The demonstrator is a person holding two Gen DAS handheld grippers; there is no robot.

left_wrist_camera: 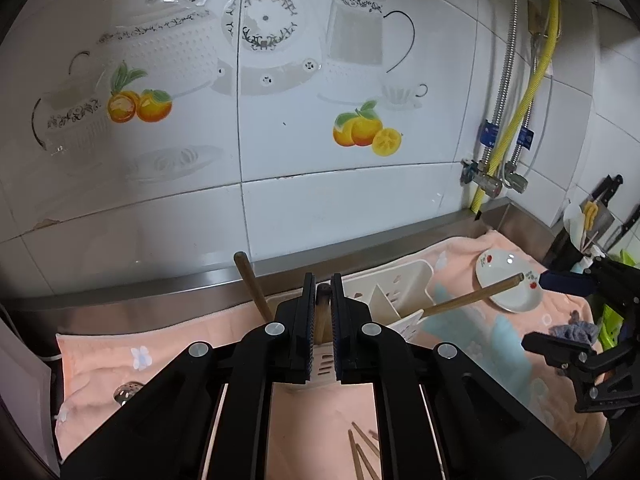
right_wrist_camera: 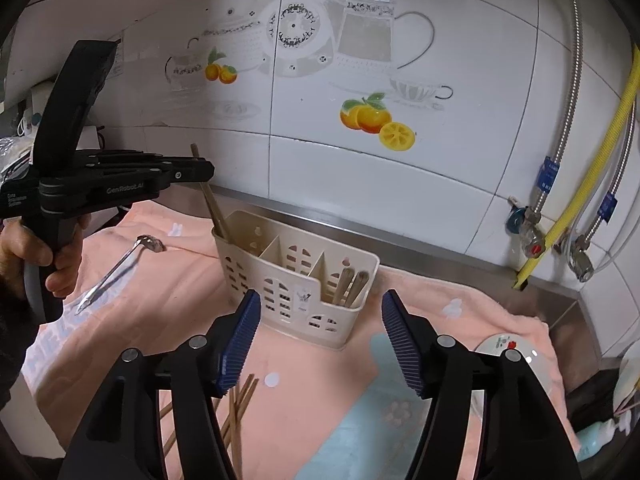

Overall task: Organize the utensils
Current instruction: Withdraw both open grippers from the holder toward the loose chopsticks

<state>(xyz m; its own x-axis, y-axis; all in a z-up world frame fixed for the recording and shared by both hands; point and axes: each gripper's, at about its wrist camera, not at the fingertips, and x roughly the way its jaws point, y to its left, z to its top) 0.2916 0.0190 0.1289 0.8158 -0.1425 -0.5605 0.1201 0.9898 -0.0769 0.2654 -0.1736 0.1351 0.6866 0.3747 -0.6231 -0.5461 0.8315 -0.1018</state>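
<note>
The left gripper (left_wrist_camera: 322, 308), jaws clamped on a wooden utensil (left_wrist_camera: 321, 312), holds it over the caddy (right_wrist_camera: 296, 280) (left compartment). Next: lower, release. The right gripper (right_wrist_camera: 320, 344), jaws apart, hovers above loose chopsticks (right_wrist_camera: 240, 404) on the worktop.

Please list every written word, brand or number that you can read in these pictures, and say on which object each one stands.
"GenRobot.AI": on the side of the left gripper, in the right wrist view.
Small white print at the rear of that gripper: too blurred to read.
Blue tags on the wall hoses: unreadable.
Sticker on the utensil holder: unreadable.
</note>
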